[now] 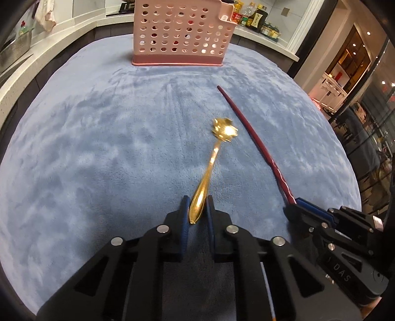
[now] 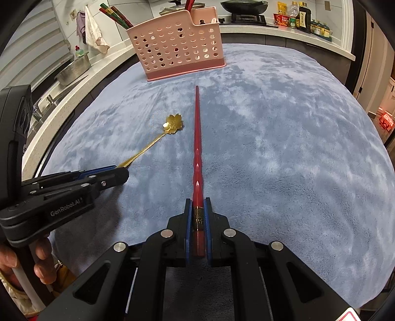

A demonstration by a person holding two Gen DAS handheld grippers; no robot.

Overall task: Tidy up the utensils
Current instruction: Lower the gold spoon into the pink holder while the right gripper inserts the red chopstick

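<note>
A gold spoon [image 1: 214, 158] with a flower-shaped bowl points away from me over the blue cloth; my left gripper [image 1: 197, 201] is shut on its handle end. It also shows in the right wrist view [image 2: 158, 139], held by the left gripper [image 2: 121, 172]. A dark red chopstick [image 2: 196, 148] points toward the pink holder; my right gripper [image 2: 198, 205] is shut on its thick end. The chopstick [image 1: 251, 138] and the right gripper [image 1: 292, 206] show at the right of the left wrist view. A pink perforated utensil holder [image 1: 181, 34] stands upright at the far side, with red chopsticks [image 2: 116, 14] in it.
A blue plush cloth [image 2: 284, 138] covers the table. White counters run behind, with a metal colander [image 2: 74, 70] at the left, sauce bottles [image 2: 298, 17] and a wok on a stove [image 2: 244, 7] at the back. A hand [image 2: 37, 259] holds the left gripper.
</note>
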